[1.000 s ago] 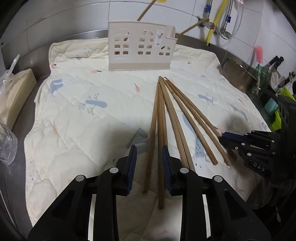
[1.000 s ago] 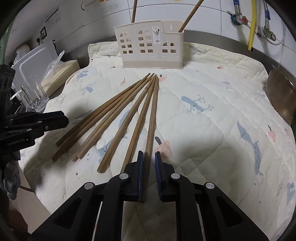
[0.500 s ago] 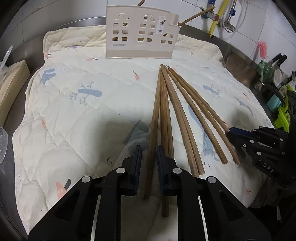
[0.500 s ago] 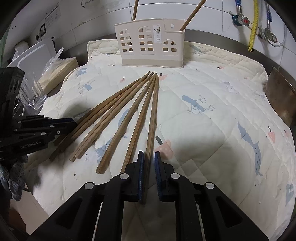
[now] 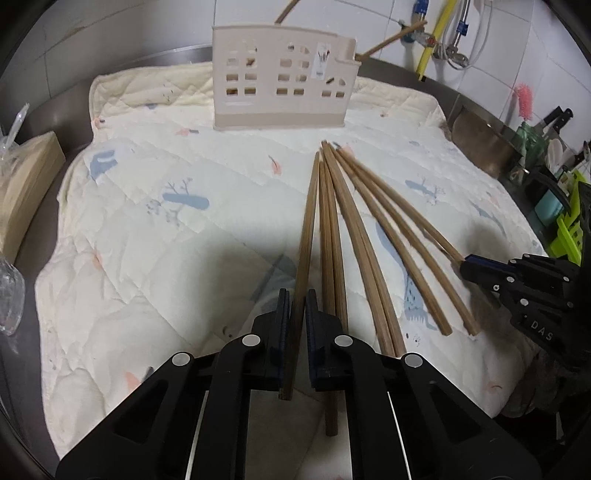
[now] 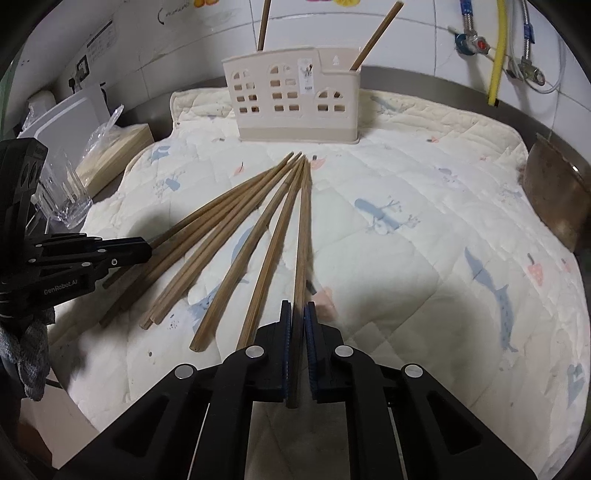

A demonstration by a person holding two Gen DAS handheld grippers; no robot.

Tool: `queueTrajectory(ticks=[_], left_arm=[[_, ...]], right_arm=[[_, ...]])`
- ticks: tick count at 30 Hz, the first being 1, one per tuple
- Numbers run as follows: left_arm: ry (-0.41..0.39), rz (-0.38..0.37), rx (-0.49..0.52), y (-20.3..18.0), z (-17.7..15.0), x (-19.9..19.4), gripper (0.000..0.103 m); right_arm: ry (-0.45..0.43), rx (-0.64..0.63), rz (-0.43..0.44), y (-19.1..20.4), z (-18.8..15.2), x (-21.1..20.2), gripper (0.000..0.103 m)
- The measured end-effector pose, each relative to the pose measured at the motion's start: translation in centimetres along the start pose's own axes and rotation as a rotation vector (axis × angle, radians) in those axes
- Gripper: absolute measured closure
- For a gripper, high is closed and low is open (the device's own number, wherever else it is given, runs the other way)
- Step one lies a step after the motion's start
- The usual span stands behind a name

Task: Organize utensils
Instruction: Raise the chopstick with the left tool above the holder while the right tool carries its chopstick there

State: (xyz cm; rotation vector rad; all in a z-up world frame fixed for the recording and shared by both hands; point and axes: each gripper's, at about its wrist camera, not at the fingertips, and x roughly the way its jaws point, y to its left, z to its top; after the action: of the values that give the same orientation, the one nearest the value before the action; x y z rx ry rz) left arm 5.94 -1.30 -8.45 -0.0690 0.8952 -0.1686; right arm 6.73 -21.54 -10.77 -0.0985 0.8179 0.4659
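While both of my grippers are clamping chopsticks at the near edge of the quilted mat (image 6: 424,229), the beige utensil holder (image 6: 295,99) is standing upright at the mat's far side, close to the tiled wall. Two wooden sticks are leaning out of its top: one (image 6: 263,24) rising from the left compartment, one (image 6: 376,35) angling out of the right-hand end.

I am counting seven chopsticks fanned on the mat, their far tips bunched together just in front of the holder and their near ends spreading apart. My left gripper (image 5: 297,295) is pinching the leftmost chopstick (image 5: 309,218) of the fan, having just finished closing, the stick running up between its blue pads. My right gripper (image 6: 297,308) is clenching the rightmost chopstick (image 6: 303,229) the same way. Each gripper is also showing at the edge of the other's view, left (image 6: 144,251) and right (image 5: 467,264), at opposite ends of the fan.

Off the mat on the left, one clear drinking glass (image 6: 64,192) is standing beside a bagged wooden block (image 6: 110,147).
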Motion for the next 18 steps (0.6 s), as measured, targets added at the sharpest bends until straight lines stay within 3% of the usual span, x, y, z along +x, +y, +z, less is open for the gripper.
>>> queueTrajectory(ticks=[8, 18], left_arm=[[-0.086, 0.006, 0.005, 0.4, 1.9, -3.1, 0.097], [-0.212, -0.001, 0.0, 0.5, 6.1, -6.5, 0.097]], right_arm=[[-0.117, -0.014, -0.023, -0.6, 2.4, -3.7, 0.096], [-0.253, -0.064, -0.031, -0.5, 7.6, -6.4, 0.097]])
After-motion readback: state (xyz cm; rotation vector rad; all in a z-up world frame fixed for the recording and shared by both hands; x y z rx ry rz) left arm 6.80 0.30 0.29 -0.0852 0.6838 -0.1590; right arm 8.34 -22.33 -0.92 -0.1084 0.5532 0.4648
